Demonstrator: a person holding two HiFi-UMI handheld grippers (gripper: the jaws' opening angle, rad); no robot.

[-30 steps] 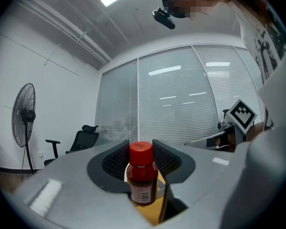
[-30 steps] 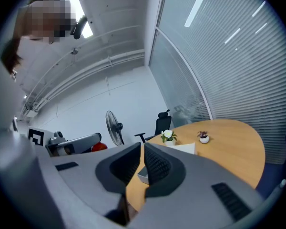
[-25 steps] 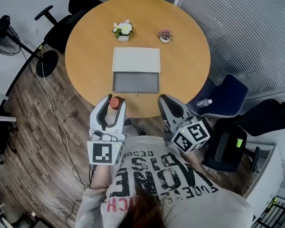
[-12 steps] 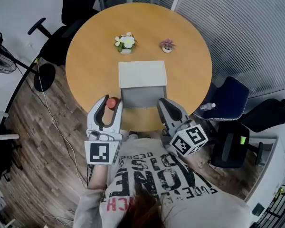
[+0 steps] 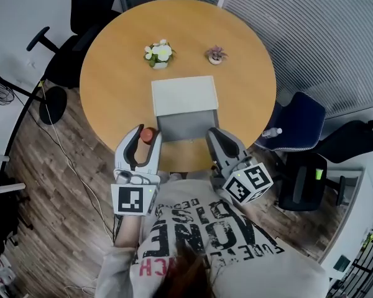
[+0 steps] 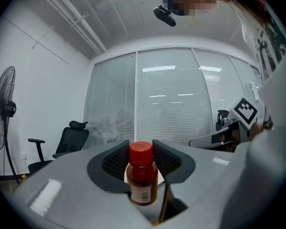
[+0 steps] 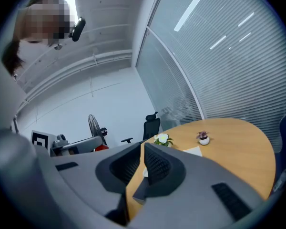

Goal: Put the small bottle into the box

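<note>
The small bottle (image 6: 142,178), amber with a red cap, stands upright between the pads of my left gripper (image 6: 142,151), which is shut on it. In the head view the bottle's red cap (image 5: 148,134) shows between the left gripper's jaws (image 5: 146,135), over the table's near edge, just left of the box. The box (image 5: 186,126) lies open, grey inside, with its white lid (image 5: 184,94) folded back. My right gripper (image 5: 215,134) hangs at the box's right front corner, its jaws together with nothing between them (image 7: 142,149).
The round wooden table (image 5: 112,73) carries a white-flowered pot (image 5: 158,53) and a small pink plant (image 5: 216,55) behind the box. Office chairs stand around it; a blue chair (image 5: 301,126) at the right holds a clear plastic bottle (image 5: 271,133). A fan base (image 5: 51,104) sits at the left.
Both grippers have moved forward to the table's edge and now flank the front of the box. The left gripper still holds the bottle.
</note>
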